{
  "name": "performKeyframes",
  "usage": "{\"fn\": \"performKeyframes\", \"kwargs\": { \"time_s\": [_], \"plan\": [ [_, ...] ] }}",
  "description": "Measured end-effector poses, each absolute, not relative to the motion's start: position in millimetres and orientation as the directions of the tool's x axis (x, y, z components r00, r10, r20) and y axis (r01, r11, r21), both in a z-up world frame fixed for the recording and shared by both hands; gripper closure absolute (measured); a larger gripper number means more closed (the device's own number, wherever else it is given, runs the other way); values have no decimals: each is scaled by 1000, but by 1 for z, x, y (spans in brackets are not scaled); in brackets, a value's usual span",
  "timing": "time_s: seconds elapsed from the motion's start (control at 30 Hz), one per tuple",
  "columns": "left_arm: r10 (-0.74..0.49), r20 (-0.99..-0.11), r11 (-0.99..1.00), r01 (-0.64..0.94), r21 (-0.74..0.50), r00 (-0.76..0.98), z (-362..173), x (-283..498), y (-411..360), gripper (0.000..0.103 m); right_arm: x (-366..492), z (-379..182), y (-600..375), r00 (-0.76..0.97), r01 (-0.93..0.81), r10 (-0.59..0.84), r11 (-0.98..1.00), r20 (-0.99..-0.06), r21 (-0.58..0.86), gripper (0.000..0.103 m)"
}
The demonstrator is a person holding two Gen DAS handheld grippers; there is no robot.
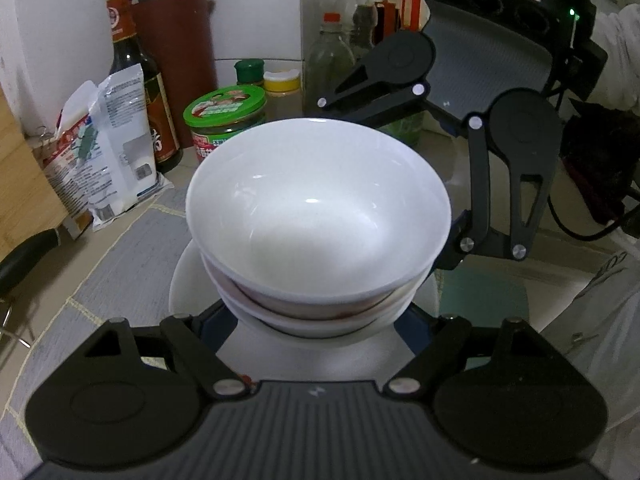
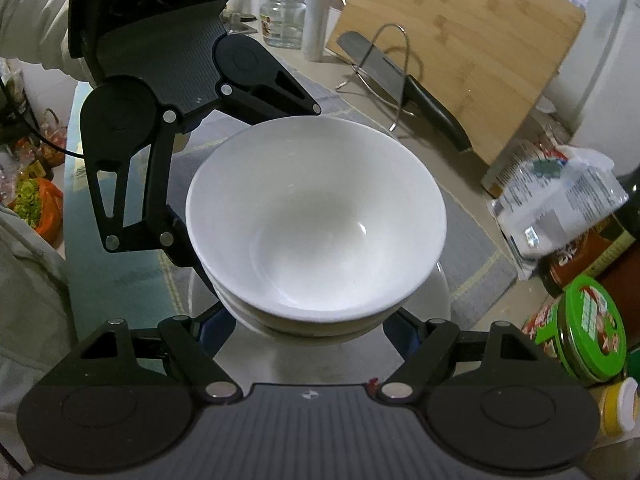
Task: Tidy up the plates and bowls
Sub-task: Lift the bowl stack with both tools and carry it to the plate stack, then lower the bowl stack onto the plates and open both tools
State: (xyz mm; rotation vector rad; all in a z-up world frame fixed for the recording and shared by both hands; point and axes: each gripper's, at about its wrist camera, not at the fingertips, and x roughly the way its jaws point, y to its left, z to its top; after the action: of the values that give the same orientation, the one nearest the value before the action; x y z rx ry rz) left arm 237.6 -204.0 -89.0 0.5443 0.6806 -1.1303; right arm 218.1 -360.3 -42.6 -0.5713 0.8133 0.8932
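A stack of nested white bowls (image 1: pixel 320 208) (image 2: pixel 316 216) stands on a white plate (image 1: pixel 182 280) (image 2: pixel 440 292); a lower bowl shows a reddish smear at its rim. My left gripper (image 1: pixel 316 328) (image 2: pixel 248 180) straddles the stack from the near side, and its blue pads (image 1: pixel 216 326) lie against the lowest bowl just above the plate. From the opposite side my right gripper (image 2: pixel 312 328) (image 1: pixel 400 176) clasps the same stack. The bowls hide all fingertips. Whether the plate itself is gripped I cannot tell.
A grey mat (image 1: pixel 120 264) covers the counter. At the back stand a green-lidded jar (image 1: pixel 226 112), a dark sauce bottle (image 1: pixel 140 80), a knife block (image 1: pixel 176 48), other bottles (image 1: pixel 360 20) and a white bag (image 1: pixel 112 148). A cleaver (image 2: pixel 400 80) leans in a wire rack before a wooden board (image 2: pixel 460 48).
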Motion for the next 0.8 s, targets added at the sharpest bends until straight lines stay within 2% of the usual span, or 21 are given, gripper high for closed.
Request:
{"fn": "performKeyframes", "kwargs": {
  "time_s": [0.8],
  "plan": [
    [-618,-742,350,936,35,259,-101,261,-211,19,234,-54,-372,371,-837,450,541,-812,-83,19]
  ]
}}
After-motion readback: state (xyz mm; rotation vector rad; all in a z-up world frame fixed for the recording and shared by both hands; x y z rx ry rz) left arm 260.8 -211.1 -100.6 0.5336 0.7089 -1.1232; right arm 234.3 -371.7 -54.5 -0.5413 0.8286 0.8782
